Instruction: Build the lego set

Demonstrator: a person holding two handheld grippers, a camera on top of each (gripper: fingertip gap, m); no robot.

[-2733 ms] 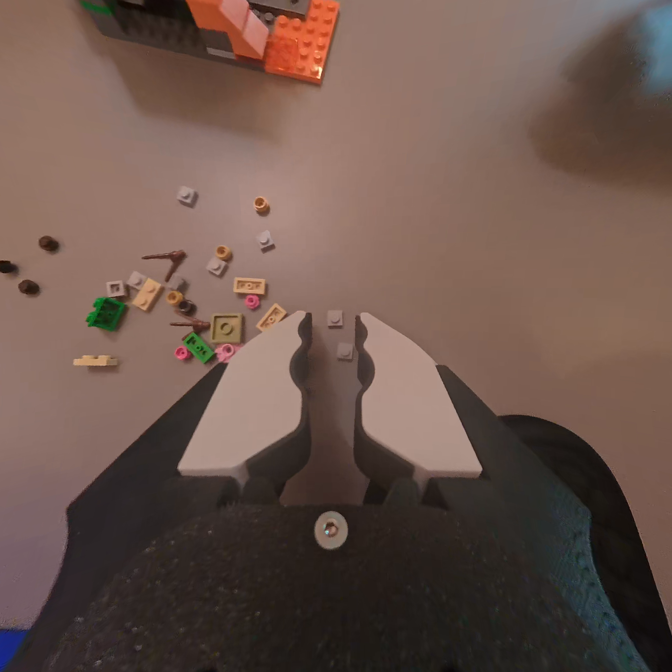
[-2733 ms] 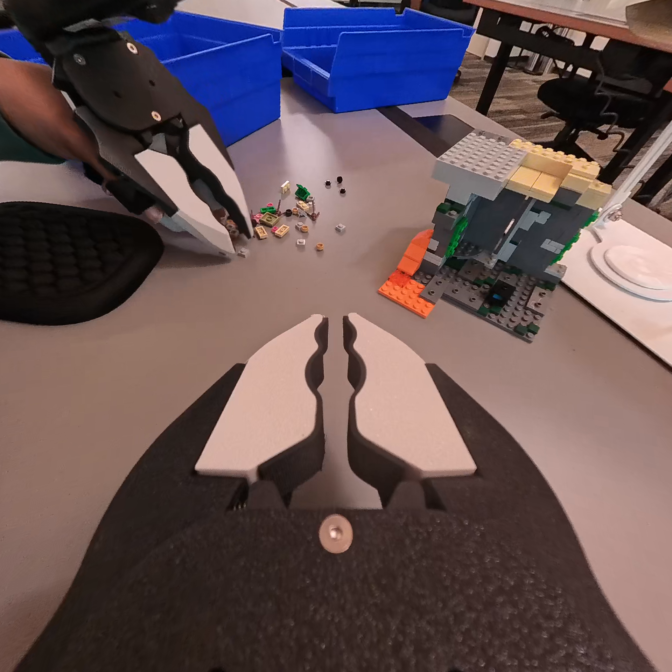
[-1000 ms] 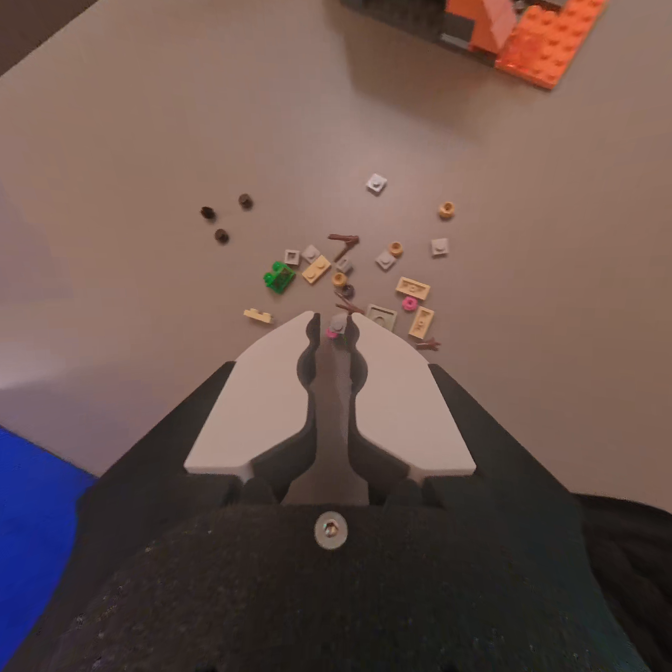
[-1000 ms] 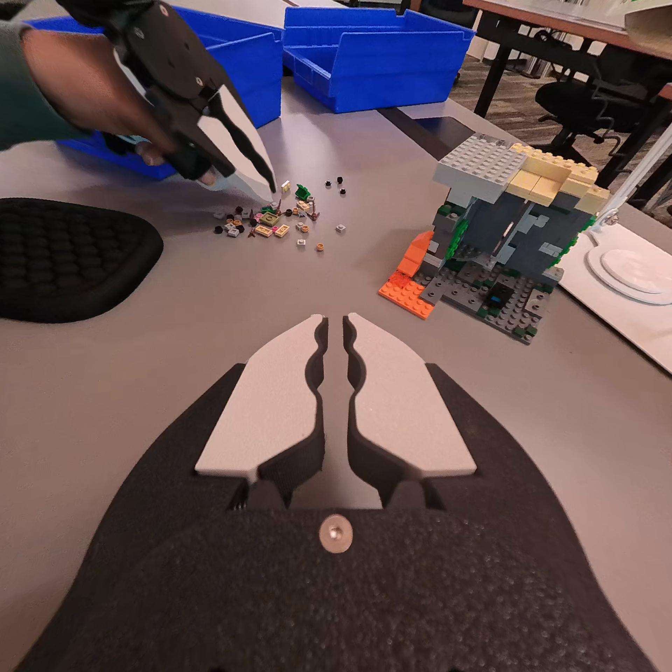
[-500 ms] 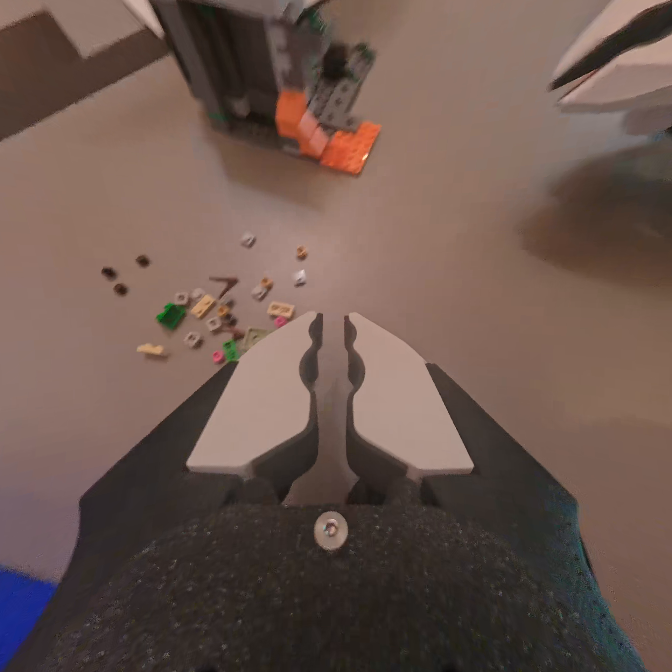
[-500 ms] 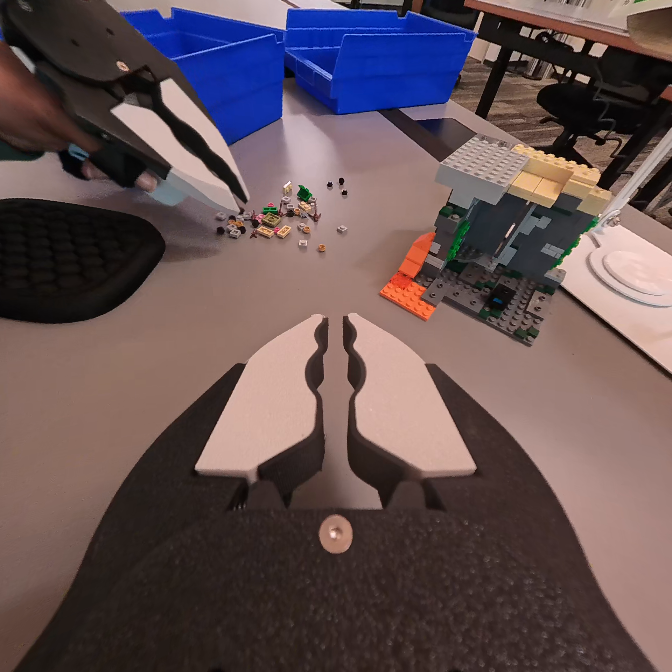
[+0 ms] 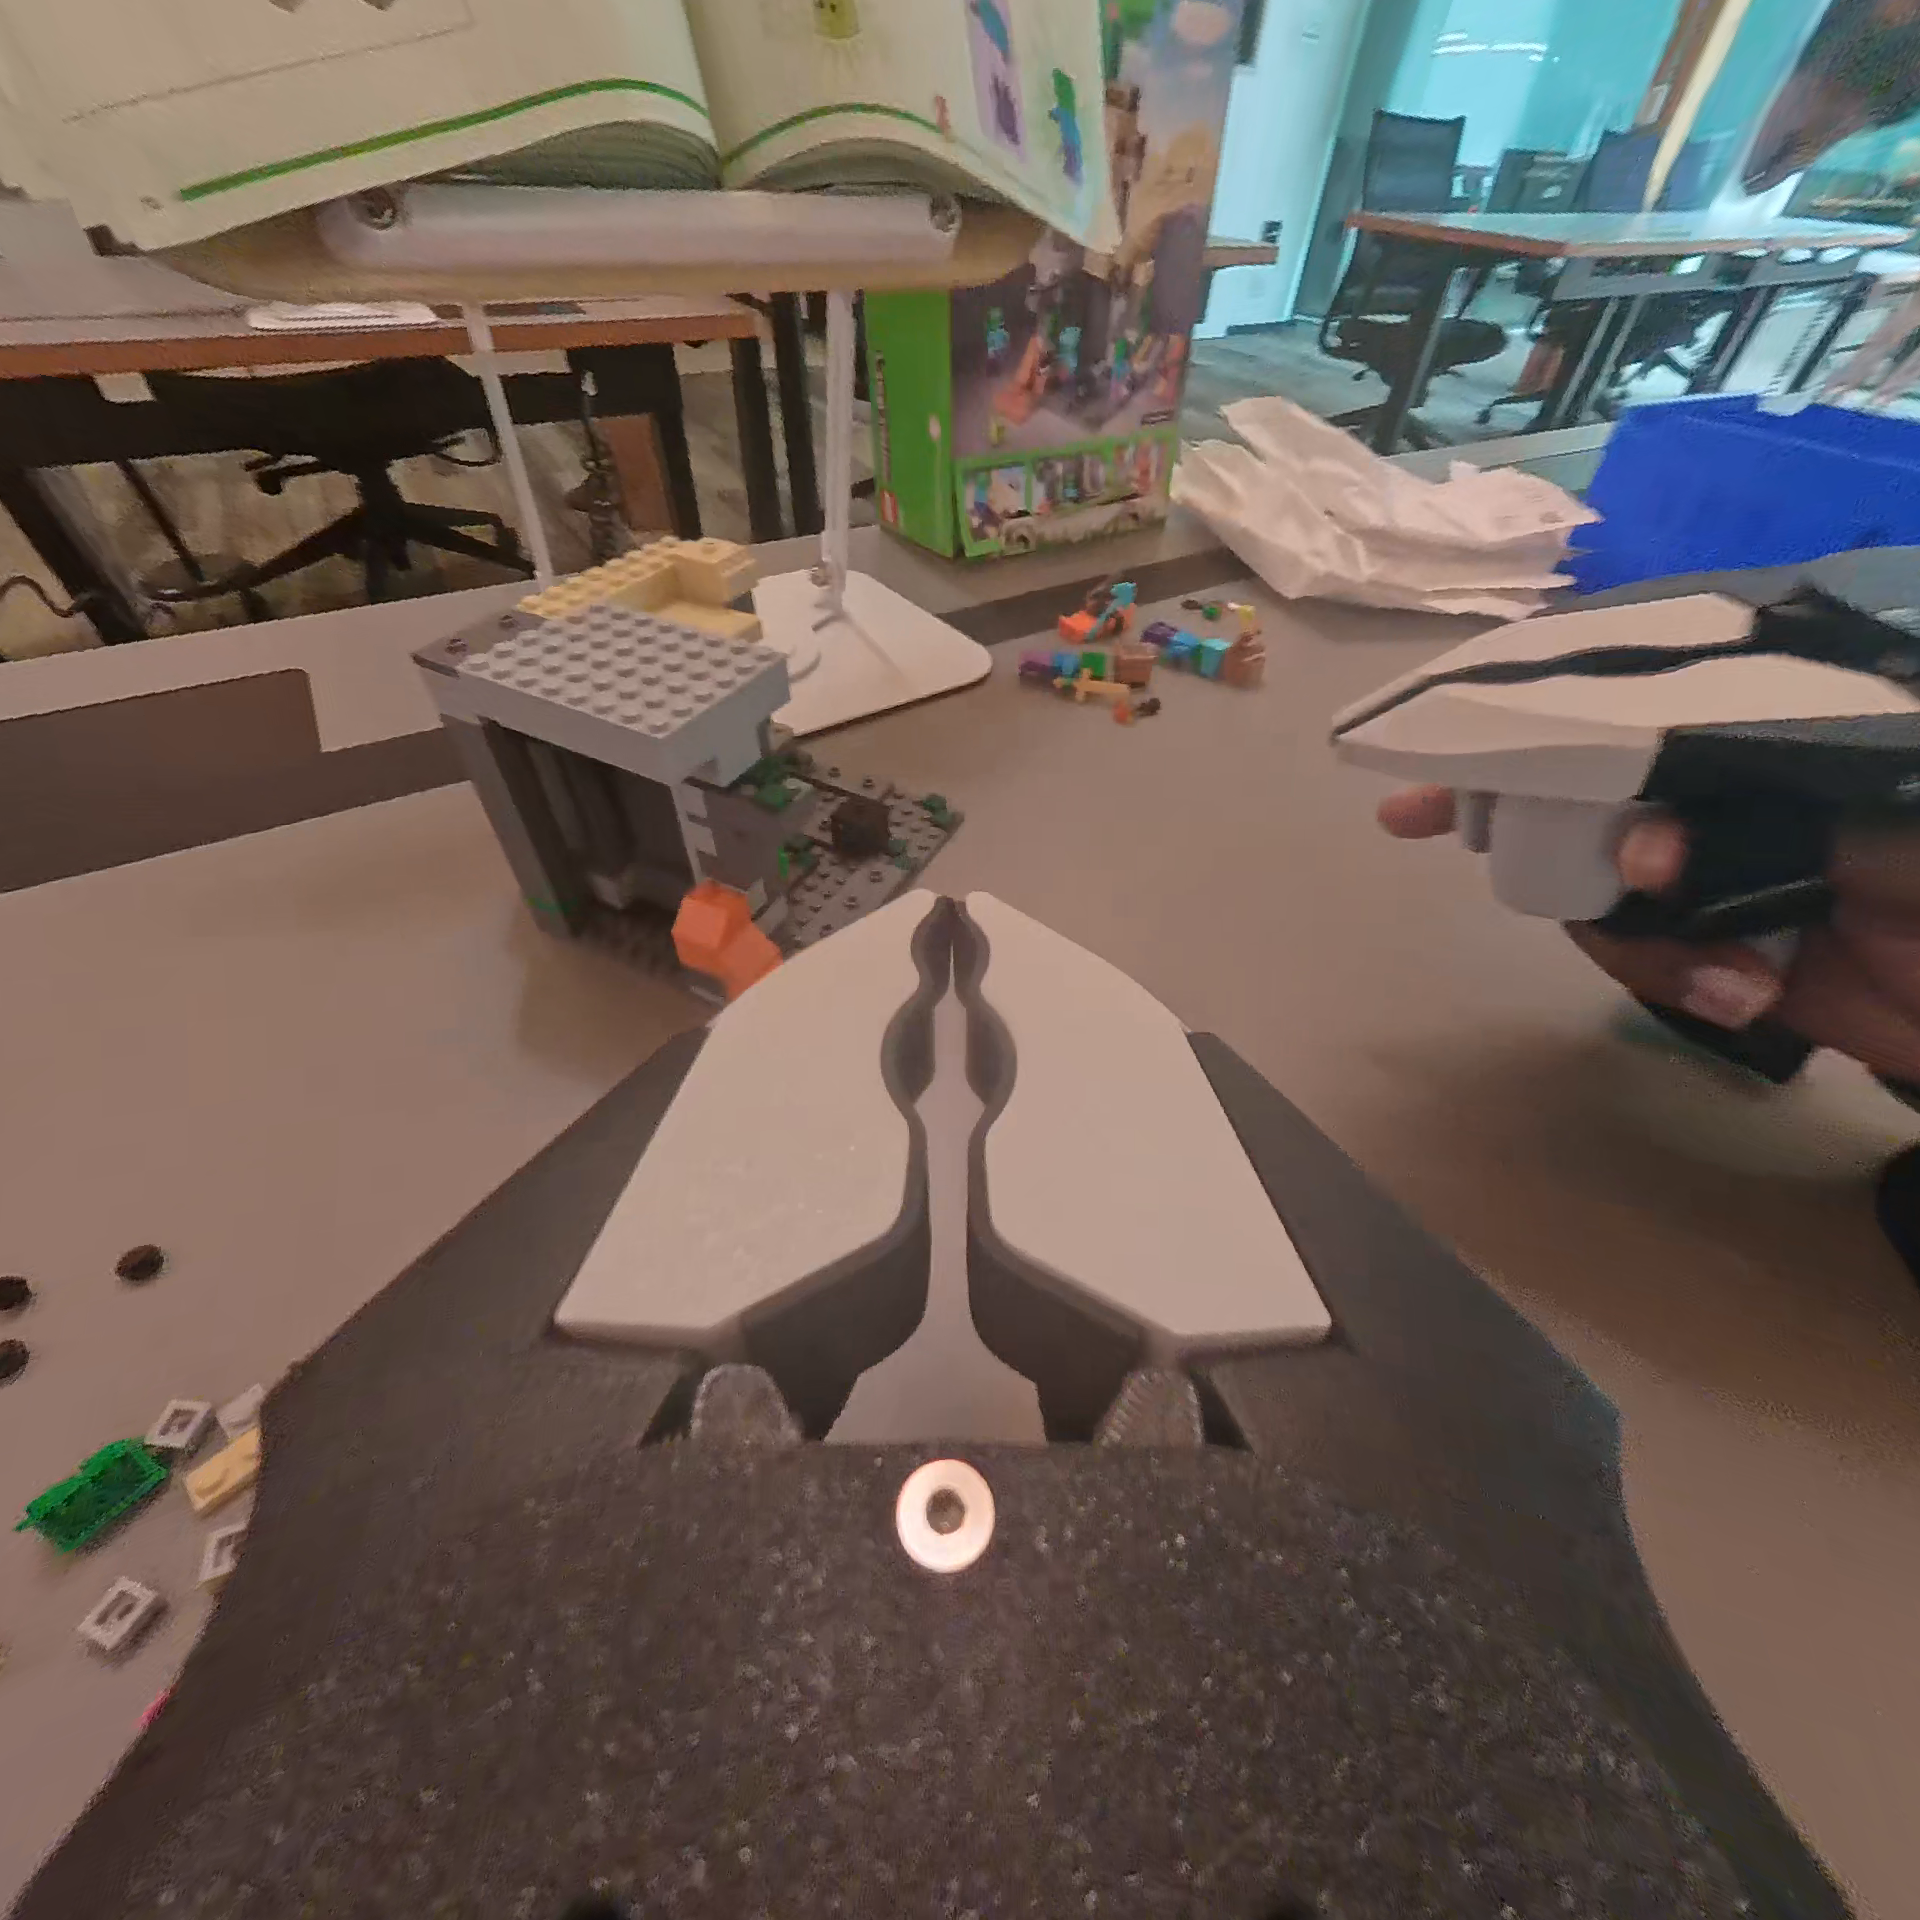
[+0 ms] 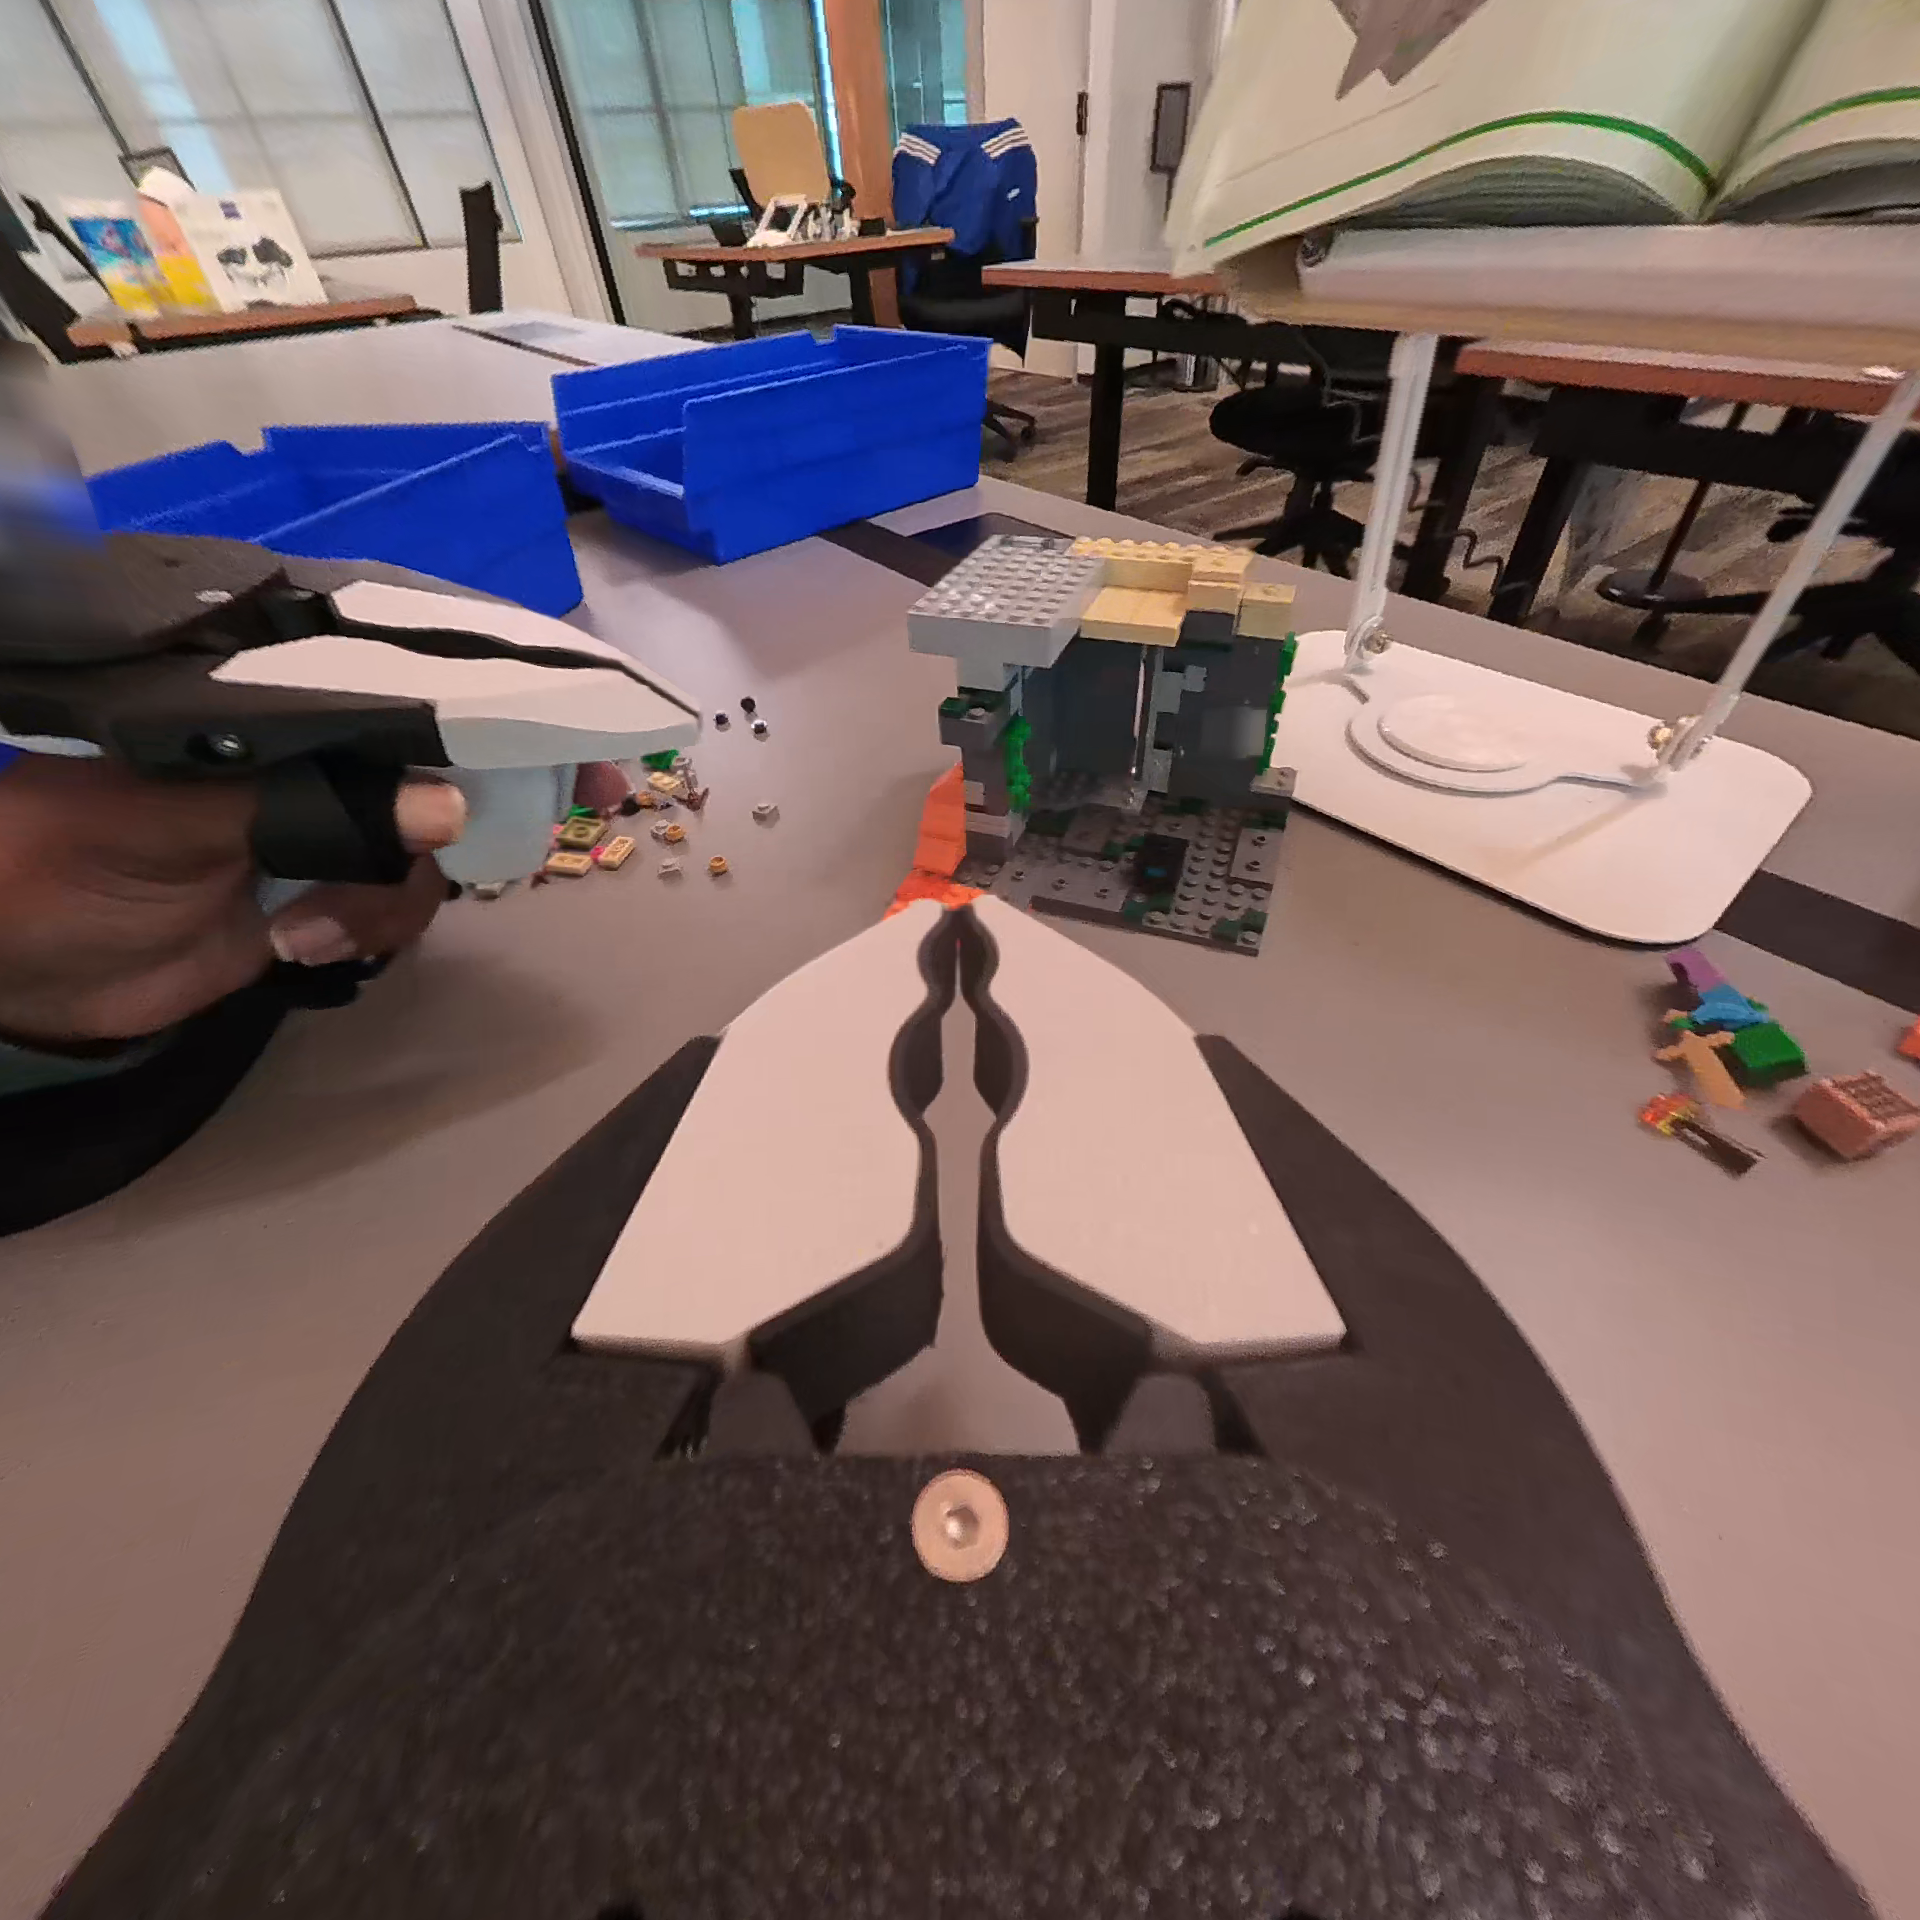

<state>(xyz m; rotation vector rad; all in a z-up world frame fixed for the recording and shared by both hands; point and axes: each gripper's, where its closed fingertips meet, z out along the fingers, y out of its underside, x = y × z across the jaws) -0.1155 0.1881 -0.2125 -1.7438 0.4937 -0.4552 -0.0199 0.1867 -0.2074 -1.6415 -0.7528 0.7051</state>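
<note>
Two closed grey-padded grippers (image 7: 951, 914) (image 8: 961, 920), studded brick model (image 8: 1122, 727)

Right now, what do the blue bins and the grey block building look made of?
Blue bins: likely moulded plastic, uniform saturated colour, faint sheen, thin straight walls.
Grey block building: rigid plastic toy bricks, studded tops, slightly glossy.

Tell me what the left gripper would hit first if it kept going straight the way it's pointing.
Most likely the brick-built model: the left gripper, fingertips closed with nothing between them, points at its dark studded base and orange bricks. Depth is hard to judge.
</note>
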